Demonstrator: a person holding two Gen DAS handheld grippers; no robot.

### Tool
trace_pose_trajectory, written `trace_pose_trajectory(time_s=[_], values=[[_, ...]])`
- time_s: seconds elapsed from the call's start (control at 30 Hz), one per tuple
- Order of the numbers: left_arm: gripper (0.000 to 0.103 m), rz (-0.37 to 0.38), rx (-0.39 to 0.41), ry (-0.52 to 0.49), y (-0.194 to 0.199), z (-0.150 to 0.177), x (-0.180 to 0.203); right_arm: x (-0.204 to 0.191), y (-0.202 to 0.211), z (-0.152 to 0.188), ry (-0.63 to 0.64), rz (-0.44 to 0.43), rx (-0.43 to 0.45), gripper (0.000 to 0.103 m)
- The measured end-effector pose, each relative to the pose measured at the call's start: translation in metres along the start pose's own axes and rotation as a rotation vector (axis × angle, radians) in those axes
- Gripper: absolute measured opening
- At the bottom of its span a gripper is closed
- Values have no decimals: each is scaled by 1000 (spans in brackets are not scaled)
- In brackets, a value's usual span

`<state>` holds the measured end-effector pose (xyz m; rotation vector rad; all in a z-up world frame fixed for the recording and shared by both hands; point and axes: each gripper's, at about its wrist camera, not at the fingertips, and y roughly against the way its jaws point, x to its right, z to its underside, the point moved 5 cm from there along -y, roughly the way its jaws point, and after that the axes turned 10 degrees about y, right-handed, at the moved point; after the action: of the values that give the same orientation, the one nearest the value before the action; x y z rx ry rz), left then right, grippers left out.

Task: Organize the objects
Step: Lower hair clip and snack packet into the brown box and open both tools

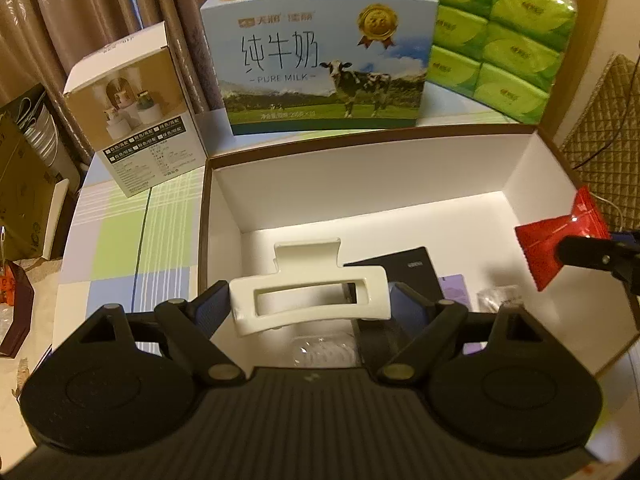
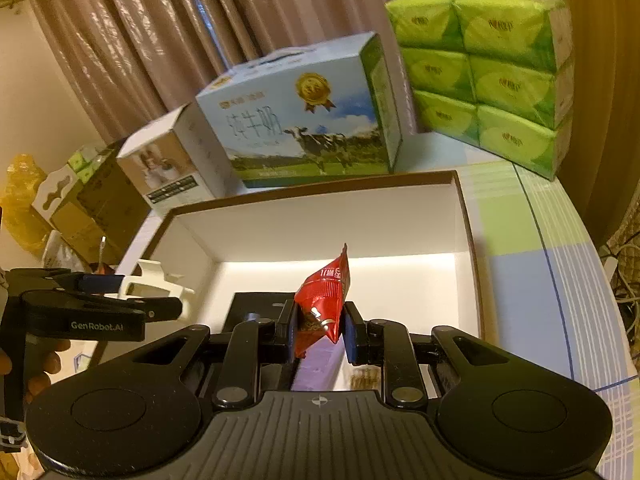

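Observation:
My left gripper (image 1: 310, 304) is shut on a white hair claw clip (image 1: 310, 300), gripped across its length, above the open white box (image 1: 360, 184). In the right wrist view the clip (image 2: 152, 286) and left gripper (image 2: 160, 298) show at the left, over the box's left wall. My right gripper (image 2: 320, 326) is shut on a red snack packet (image 2: 324, 300) that sticks up over the box (image 2: 320, 220). The left wrist view has the red packet (image 1: 560, 240) at its right edge. On the box floor lie a black card (image 1: 400, 272), a purple item (image 1: 452, 288) and clear plastic (image 1: 500, 296).
Behind the box stand a pure-milk carton (image 1: 320, 64), a small white product box (image 1: 140, 120) and a pack of green tissue packets (image 1: 496, 32). All rest on a checked tablecloth (image 1: 132, 248). Curtains hang behind. Cardboard boxes and clutter (image 2: 60, 208) sit off the table's left.

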<state>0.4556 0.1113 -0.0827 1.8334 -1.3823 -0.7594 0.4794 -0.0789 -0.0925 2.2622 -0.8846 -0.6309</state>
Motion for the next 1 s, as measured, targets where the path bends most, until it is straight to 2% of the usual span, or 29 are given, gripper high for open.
trace_pose_trajectory(time_s=[0.4, 0.43, 0.47, 1.0], values=[[83, -19, -30, -28, -29, -10, 3, 13, -27, -8, -13, 8, -35, 20], [77, -20, -28, -29, -30, -11, 3, 13, -29, -9, -14, 9, -36, 20], [76, -18, -30, -31, -31, -12, 3, 14, -31, -9, -15, 7, -38, 20], [79, 1, -37, -15, -34, -18, 2, 21, -51, -14, -59, -8, -58, 20]])
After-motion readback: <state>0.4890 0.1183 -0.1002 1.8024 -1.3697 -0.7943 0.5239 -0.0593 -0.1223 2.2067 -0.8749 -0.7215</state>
